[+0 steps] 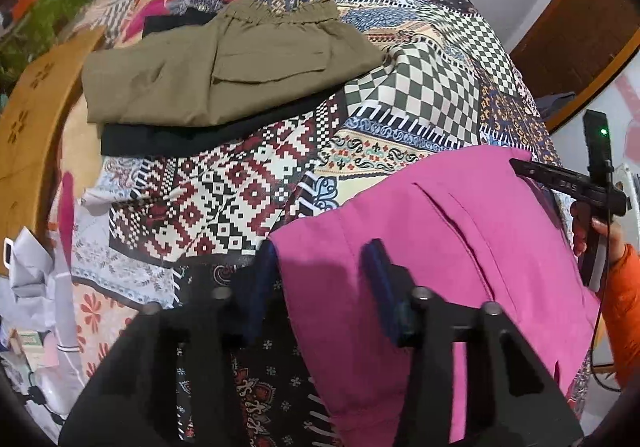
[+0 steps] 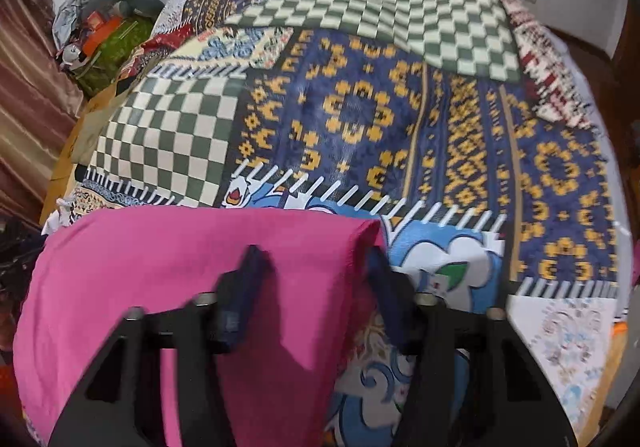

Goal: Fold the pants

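My left gripper has the corner of the pink pants between its blue fingers. My other gripper holds the far corner. Green pants lie folded on the patterned blanket

Magenta pants, olive pants — patchwork bedspread, checks, florals

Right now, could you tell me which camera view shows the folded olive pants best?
The left wrist view: the folded olive pants lie whole on the patterned bedspread, stacked on a dark garment. The right wrist view shows none of them.
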